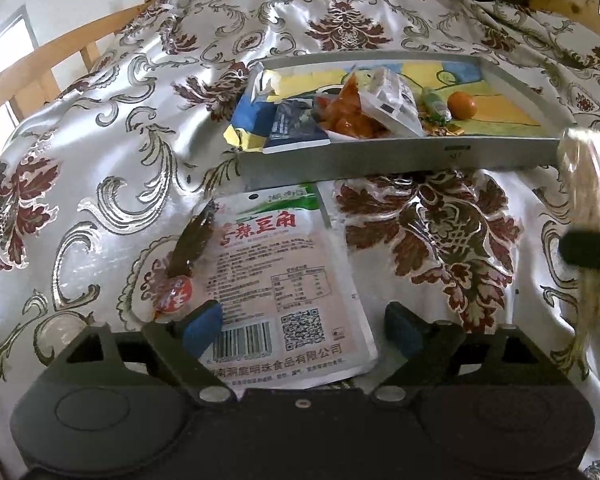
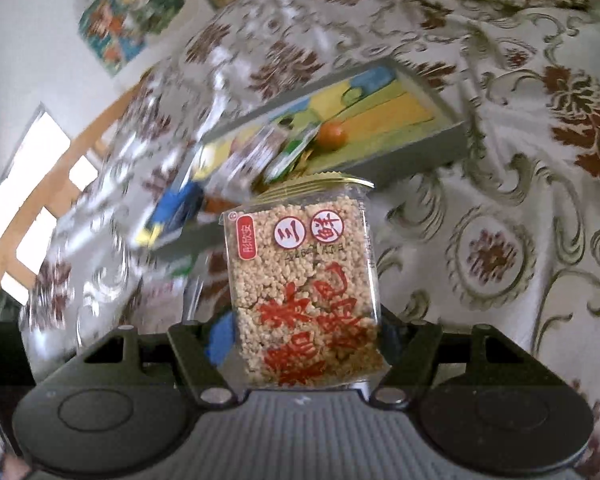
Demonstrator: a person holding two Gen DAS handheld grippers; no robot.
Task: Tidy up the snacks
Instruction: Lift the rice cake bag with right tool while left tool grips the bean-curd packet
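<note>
My right gripper (image 2: 300,336) is clamped on a clear-wrapped puffed rice cake (image 2: 304,292), its jaws pressing the two long sides of the block near its lower end, the crimped gold seal pointing away toward the tray (image 2: 420,148). I judge the cake light but brittle; it already shows cracks under the film, so I would keep the squeeze gentle and on the flat sides, not the corners. My left gripper (image 1: 304,328) stands released, its blue pads either side of a flat pink tofu pouch (image 1: 284,280) lying on the patterned tablecloth (image 1: 100,120) just in front of the tray; the left pad overlaps the pouch's edge and the right one stands clear. That pouch looks thin, limp and slick, so taking it by a sealed edge seems safest. Beside it lies a small dark sachet (image 1: 188,248). Farther out, the tray holds an orange (image 1: 462,105), a blue-and-yellow bag (image 1: 256,120) and other packets.
</note>
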